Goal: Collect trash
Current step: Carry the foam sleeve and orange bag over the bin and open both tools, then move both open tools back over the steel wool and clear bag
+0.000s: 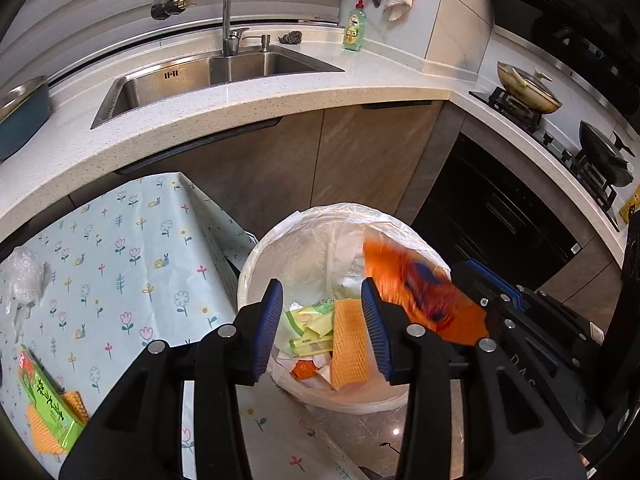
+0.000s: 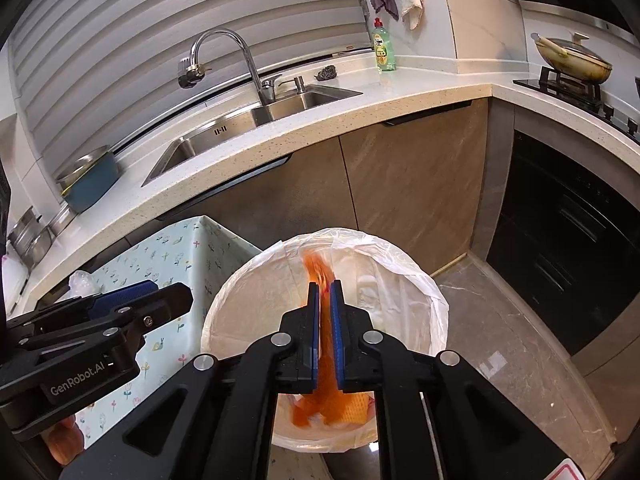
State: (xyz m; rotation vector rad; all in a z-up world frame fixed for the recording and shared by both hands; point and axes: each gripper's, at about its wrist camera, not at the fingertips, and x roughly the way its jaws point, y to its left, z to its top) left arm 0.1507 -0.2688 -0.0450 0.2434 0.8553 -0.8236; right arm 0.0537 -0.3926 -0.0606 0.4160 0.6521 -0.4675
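A white bin with a plastic liner (image 1: 320,240) (image 2: 400,276) stands on the floor beside the table. It holds green wrappers (image 1: 310,326) and an orange foam net (image 1: 350,344). My left gripper (image 1: 322,326) is open and empty just above the bin's near rim. My right gripper (image 2: 325,304) is shut on an orange wrapper (image 2: 316,270) over the bin; the wrapper also shows, blurred, in the left wrist view (image 1: 416,292). On the table lie a green box (image 1: 50,404), an orange net (image 1: 40,432) and clear plastic (image 1: 24,276).
The low table has a floral cloth (image 1: 132,272) left of the bin. Behind are the counter (image 1: 280,100), sink (image 1: 208,76), dish soap (image 1: 354,28), a blue pot (image 1: 20,120), the stove with pans (image 1: 528,88) and an oven (image 1: 500,216) to the right.
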